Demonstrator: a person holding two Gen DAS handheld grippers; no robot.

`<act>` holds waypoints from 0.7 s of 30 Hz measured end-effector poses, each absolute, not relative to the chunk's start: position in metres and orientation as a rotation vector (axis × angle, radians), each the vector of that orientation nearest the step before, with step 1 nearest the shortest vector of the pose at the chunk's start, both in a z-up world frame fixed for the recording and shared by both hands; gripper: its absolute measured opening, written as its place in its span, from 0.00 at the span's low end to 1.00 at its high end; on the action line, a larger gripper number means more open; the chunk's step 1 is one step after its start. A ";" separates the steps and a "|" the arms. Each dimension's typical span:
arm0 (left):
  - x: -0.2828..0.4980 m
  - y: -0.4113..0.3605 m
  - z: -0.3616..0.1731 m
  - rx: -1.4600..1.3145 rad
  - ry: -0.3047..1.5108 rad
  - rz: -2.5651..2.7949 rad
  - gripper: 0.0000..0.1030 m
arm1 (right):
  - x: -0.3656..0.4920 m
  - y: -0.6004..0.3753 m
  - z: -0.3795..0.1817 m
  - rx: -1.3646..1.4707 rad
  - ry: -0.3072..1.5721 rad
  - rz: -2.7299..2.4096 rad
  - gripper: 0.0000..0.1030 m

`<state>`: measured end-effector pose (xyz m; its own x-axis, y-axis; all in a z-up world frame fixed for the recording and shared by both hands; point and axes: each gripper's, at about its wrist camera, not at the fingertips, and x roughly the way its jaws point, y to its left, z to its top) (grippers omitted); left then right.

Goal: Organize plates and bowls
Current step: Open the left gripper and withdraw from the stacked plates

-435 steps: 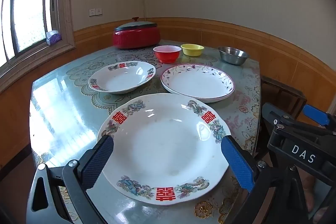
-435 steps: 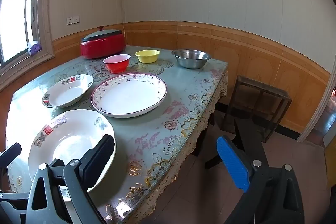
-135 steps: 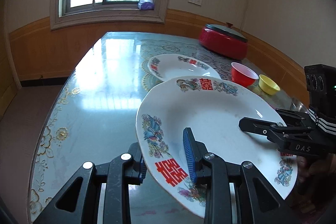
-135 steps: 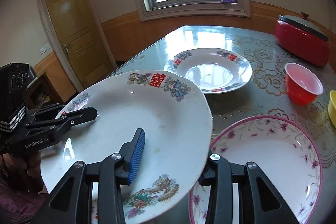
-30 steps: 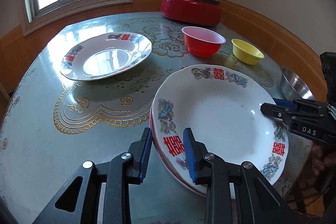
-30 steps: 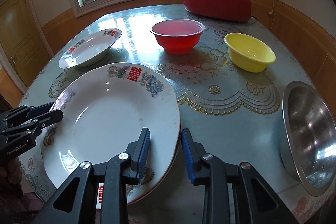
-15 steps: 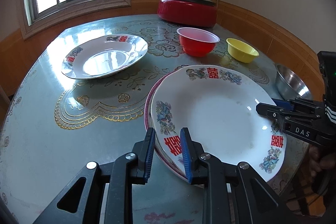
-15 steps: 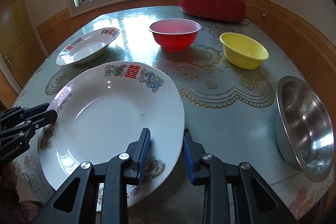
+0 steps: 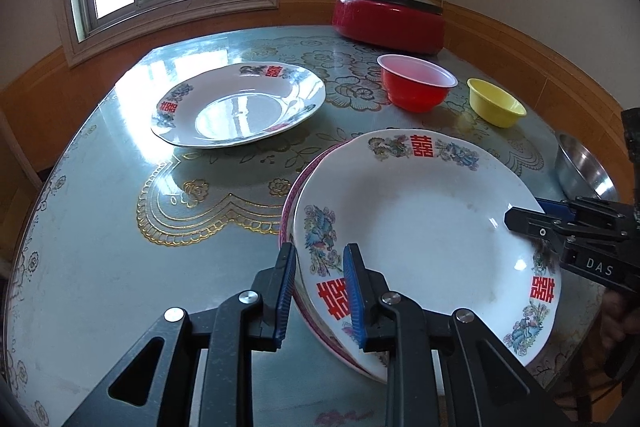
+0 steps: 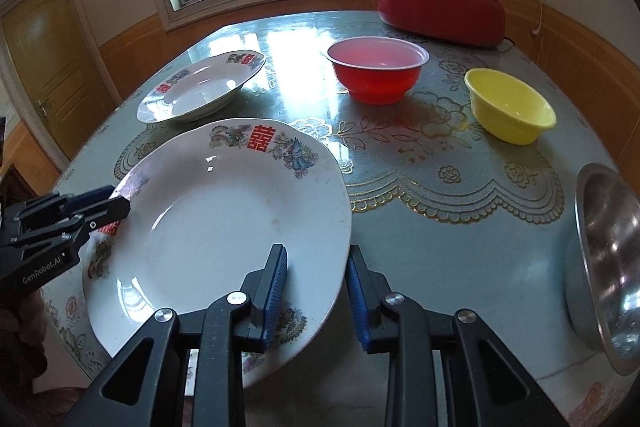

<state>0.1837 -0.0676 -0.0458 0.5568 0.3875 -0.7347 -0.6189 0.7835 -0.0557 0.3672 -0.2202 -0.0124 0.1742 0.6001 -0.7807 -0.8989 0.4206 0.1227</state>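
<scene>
A large white plate with red characters (image 9: pixel 420 219) lies on top of the pink-rimmed plate (image 9: pixel 289 199), whose edge shows at the left. My left gripper (image 9: pixel 319 267) straddles the near rim with its pads slightly apart, loose around it. My right gripper (image 10: pixel 316 275) straddles the opposite rim of the same plate (image 10: pixel 224 227), its pads also apart. A smaller white plate with red characters (image 9: pixel 240 105) sits farther left on the table. Each gripper also shows in the other's view, the right (image 9: pixel 528 215) and the left (image 10: pixel 116 201).
A red plastic bowl (image 9: pixel 416 81), a yellow bowl (image 9: pixel 496 103) and a steel bowl (image 10: pixel 608 259) stand along the right side. A red lidded cooker (image 9: pixel 390 15) is at the back. The table edge (image 9: pixel 24 227) curves close on the left.
Both grippers have opened a little around the large plate's rim since half a second ago. The plate rests on the pink-rimmed plate.
</scene>
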 end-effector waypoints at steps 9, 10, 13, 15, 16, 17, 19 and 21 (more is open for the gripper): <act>0.173 -0.073 -0.045 -0.354 0.750 0.606 0.26 | 0.370 -0.214 -0.006 -0.451 0.878 1.089 0.29; 0.171 -0.071 -0.045 -0.361 0.746 0.608 0.26 | 0.370 -0.213 -0.001 -0.456 0.863 1.083 0.29; 0.168 -0.067 -0.043 -0.368 0.738 0.615 0.26 | 0.369 -0.209 0.013 -0.445 0.821 1.082 0.31; 0.165 -0.062 -0.041 -0.378 0.738 0.623 0.33 | 0.367 -0.203 0.019 -0.441 0.809 1.095 0.32; 0.164 -0.060 -0.040 -0.383 0.736 0.627 0.35 | 0.364 -0.200 0.020 -0.443 0.806 1.100 0.33; 0.163 -0.058 -0.038 -0.387 0.733 0.632 0.40 | 0.362 -0.197 0.021 -0.445 0.805 1.104 0.33; 0.162 -0.056 -0.034 -0.387 0.725 0.638 0.47 | 0.357 -0.192 0.022 -0.445 0.809 1.121 0.37; 0.161 -0.054 -0.031 -0.383 0.720 0.645 0.56 | 0.351 -0.188 0.021 -0.448 0.812 1.136 0.40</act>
<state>0.1607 -0.0541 -0.0307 0.5733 0.4089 -0.7100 -0.6609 0.7430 -0.1058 0.3513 -0.1885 0.0214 0.1875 0.6193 -0.7625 -0.9221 0.3784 0.0806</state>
